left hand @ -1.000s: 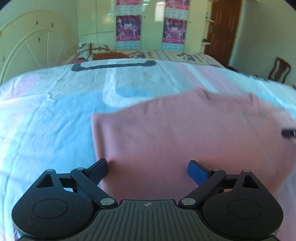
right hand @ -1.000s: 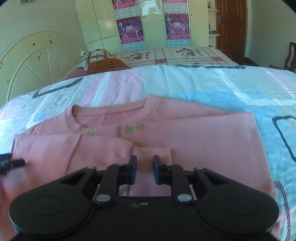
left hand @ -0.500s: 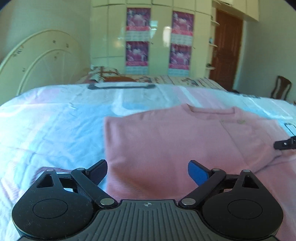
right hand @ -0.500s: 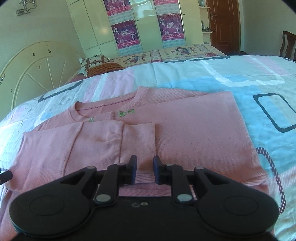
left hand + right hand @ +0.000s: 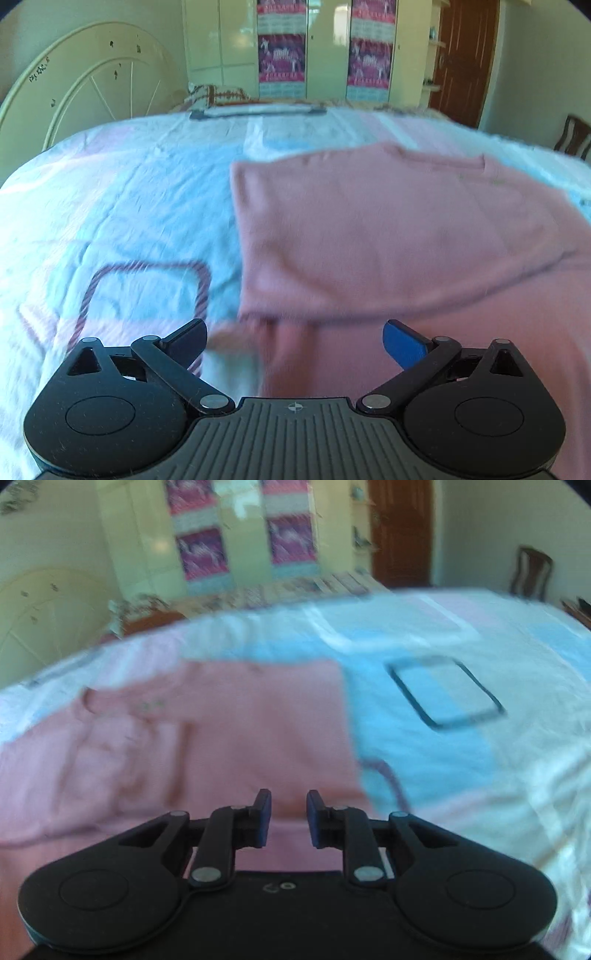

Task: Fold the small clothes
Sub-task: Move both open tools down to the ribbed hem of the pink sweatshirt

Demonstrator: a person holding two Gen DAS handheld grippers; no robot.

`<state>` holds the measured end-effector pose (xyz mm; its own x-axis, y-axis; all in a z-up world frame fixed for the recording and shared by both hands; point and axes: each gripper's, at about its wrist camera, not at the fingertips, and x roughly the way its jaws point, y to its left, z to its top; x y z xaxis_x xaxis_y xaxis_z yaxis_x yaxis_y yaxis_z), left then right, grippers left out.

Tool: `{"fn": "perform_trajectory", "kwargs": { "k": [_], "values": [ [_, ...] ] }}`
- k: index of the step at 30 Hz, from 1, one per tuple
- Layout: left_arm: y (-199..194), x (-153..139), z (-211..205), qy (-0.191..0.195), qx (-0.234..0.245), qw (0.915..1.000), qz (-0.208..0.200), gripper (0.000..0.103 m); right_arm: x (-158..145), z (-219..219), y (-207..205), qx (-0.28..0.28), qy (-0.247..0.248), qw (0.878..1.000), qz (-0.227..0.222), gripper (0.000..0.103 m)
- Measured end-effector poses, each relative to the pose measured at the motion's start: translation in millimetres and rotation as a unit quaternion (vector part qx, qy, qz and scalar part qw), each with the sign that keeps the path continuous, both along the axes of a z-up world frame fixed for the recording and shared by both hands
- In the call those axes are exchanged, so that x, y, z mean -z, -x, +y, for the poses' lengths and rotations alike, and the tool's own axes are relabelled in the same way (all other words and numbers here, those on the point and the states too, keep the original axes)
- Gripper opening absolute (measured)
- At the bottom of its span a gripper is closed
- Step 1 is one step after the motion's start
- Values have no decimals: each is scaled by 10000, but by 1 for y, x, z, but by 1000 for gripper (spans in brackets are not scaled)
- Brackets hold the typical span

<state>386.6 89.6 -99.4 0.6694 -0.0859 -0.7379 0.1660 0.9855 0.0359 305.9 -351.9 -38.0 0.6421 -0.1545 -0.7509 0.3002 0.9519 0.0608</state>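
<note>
Here we see a pink shirt (image 5: 388,236) flat on the bed (image 5: 129,206). Our left gripper (image 5: 294,341) is spread wide. Our right gripper (image 5: 289,819) has a small gap and holds nothing.

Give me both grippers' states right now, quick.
Left gripper: open wide, holding nothing, above the pink top.
Right gripper: narrow gap between fingers, nothing held.

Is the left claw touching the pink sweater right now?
Cannot tell. In the left wrist view the left claw is wide open over the sweater hem, but blur hides whether its fingertips rest on the fabric or hover above it.
</note>
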Motion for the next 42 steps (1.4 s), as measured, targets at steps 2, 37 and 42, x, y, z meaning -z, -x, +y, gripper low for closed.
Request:
{"fn": "perform_trajectory", "kwargs": {
  "k": [2,37,42],
  "values": [
    [13,2,4,-25,43,10000,20,101,5,-11,17,185,-72,9998,68,20],
    [282,-10,15,1340,-681,9877,422,88,14,-42,276,-576,-2064,9767,-83,42],
    [279,-6,30,2116,-651,9742,446,88,20,-49,284,-613,-2793,9582,-117,43]
  ]
}}
